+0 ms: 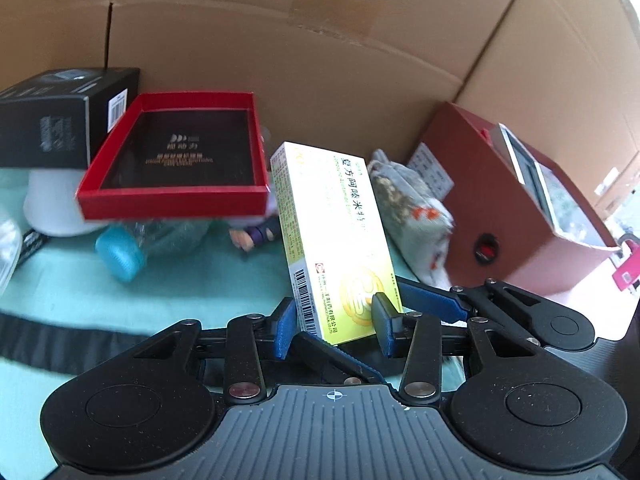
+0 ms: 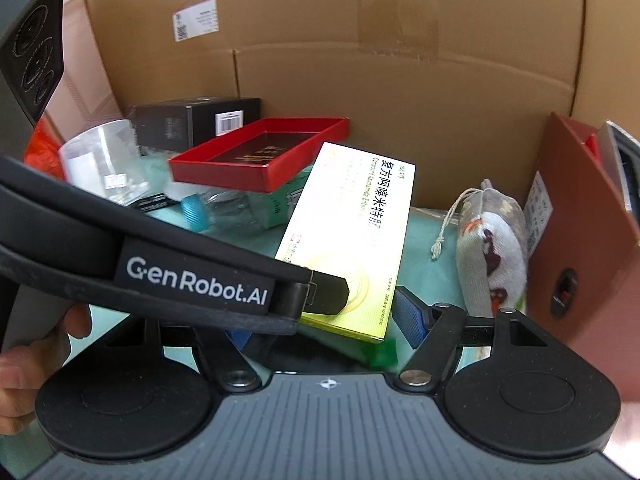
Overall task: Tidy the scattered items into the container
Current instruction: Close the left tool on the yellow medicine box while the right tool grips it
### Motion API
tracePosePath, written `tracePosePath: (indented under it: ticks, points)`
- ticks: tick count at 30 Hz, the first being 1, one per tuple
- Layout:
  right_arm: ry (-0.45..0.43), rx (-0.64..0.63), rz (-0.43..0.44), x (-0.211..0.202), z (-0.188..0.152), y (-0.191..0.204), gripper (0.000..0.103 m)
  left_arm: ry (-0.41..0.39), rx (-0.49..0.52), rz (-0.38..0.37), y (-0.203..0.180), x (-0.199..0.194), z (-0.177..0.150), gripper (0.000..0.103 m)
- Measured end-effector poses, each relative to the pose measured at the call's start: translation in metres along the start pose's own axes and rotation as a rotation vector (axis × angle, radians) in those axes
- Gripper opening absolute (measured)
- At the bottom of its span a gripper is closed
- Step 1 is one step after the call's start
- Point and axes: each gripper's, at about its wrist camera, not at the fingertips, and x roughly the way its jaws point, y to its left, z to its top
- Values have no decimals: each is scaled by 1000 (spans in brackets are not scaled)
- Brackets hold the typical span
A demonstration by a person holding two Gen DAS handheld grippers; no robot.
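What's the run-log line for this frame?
left gripper: shut on medicine box | right gripper: open, beside box | red tray: tilted on clutter | stage: box lifted

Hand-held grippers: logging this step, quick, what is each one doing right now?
Left hand-held gripper: closed on the yellow medicine box.
Right hand-held gripper: open, holding nothing, beside the box.

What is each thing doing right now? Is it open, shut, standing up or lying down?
yellow medicine box: closed, tilted up, gripped at its lower end.
left gripper: shut on the yellow medicine box.
right gripper: open, holding nothing.
red tray: open, empty, tilted on other things.
water bottle: capped, lying down.
black box: closed.
drawstring pouch: tied shut, leaning against the brown-red box.
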Motion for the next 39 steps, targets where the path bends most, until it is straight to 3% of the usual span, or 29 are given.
tracePosePath:
  ticks: [21,23,24,39]
  points:
    - [92,5,35,-109,-79,46,75,111,-66,-9,-40,-74,-109,43]
    - [82,-2,48,-118,-81,49,76,116,-54,4,-44,-78,-114,48]
    - [74,-7,53,-121,-82,51,76,117,-51,4,-45,-78,-116,60]
    - [45,25,67,-115,-82,48,80,79,-72,86,-28,-74,-99,69]
